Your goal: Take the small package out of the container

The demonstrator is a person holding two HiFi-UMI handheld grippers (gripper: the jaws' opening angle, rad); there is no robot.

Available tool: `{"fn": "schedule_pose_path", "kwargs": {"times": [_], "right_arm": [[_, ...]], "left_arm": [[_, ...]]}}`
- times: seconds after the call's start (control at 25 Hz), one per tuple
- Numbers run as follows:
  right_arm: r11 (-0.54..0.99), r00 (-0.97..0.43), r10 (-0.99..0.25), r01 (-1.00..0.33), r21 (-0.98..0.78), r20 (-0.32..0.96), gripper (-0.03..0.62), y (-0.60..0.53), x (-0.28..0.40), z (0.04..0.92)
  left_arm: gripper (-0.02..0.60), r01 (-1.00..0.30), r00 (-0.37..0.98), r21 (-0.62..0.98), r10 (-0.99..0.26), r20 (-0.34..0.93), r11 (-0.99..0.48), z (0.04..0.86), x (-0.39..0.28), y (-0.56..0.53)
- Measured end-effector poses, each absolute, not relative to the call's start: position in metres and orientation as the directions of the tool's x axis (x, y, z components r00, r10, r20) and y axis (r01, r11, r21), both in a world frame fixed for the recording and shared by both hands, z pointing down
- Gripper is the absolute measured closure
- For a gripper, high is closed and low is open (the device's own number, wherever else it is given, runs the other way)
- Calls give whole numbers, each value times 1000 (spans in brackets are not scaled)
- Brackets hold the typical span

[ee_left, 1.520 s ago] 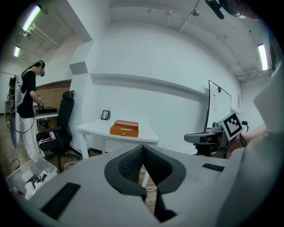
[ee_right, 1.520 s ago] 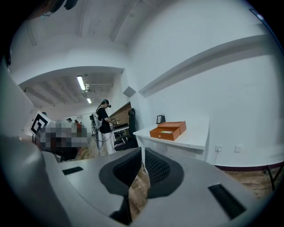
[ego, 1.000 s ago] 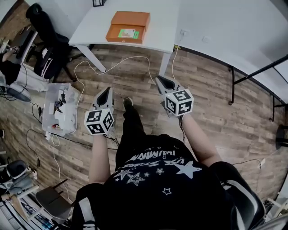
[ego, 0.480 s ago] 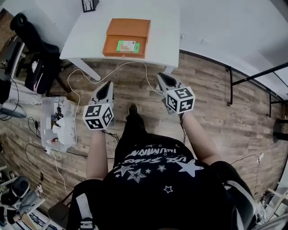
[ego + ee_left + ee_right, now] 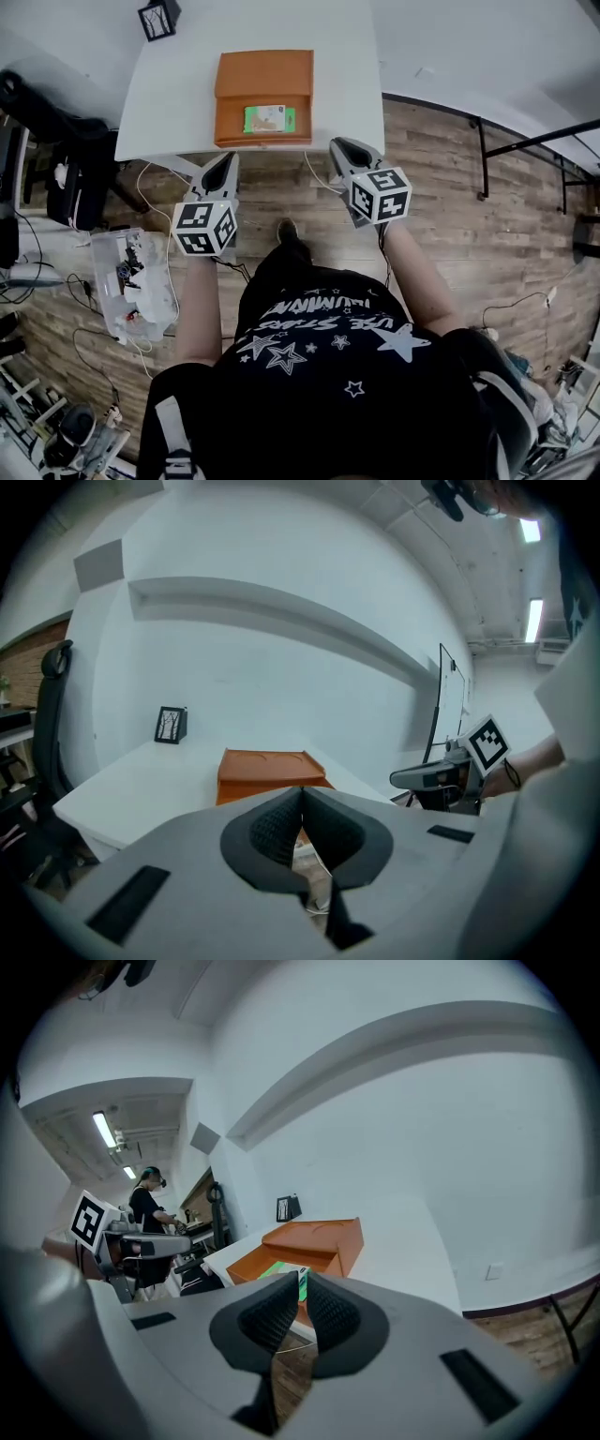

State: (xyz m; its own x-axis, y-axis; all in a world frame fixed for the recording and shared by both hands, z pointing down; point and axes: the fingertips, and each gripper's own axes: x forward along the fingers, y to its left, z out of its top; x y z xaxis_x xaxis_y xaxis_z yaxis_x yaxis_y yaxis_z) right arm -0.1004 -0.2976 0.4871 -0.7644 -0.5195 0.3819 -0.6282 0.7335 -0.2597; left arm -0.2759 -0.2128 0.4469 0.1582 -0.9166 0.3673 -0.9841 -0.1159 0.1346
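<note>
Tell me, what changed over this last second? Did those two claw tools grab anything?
The person walked up to the white table, so it and the orange box now sit nearer and straight ahead. The left gripper and right gripper travelled along and are now close to its near edge. Nothing was grabbed or released: both stay shut and empty. The green package still lies in the open box.

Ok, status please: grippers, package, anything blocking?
Shut and empty: left gripper, right gripper. Inside open orange box on white table: small green package. Nothing blocking.
</note>
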Motion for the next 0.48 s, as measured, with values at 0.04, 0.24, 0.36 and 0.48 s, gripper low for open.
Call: {"fn": "schedule_pose_path", "kwargs": {"times": [0.04,0.24,0.36,0.48], "right_arm": [[726,-757,-525,-637,-259,389,537,-304,-105,488],[681,-711,-556,-687,-256,430,536,-336,-127,496],[645,-686,-572,-715,-271,450,536,-356,-138,501],[625,-670,-588,-732,-271,454,536,-378,-149,504]], "left_arm": [[563,-981,178,140,-915,363,-135,446,-281,-222],[561,-968,246,156,-880,406,-199,452,-306,-267],[561,-946,324,162,-819,474,-281,466,-311,-292],[560,-921,382,146,-766,517,-361,477,-313,-316]]}}
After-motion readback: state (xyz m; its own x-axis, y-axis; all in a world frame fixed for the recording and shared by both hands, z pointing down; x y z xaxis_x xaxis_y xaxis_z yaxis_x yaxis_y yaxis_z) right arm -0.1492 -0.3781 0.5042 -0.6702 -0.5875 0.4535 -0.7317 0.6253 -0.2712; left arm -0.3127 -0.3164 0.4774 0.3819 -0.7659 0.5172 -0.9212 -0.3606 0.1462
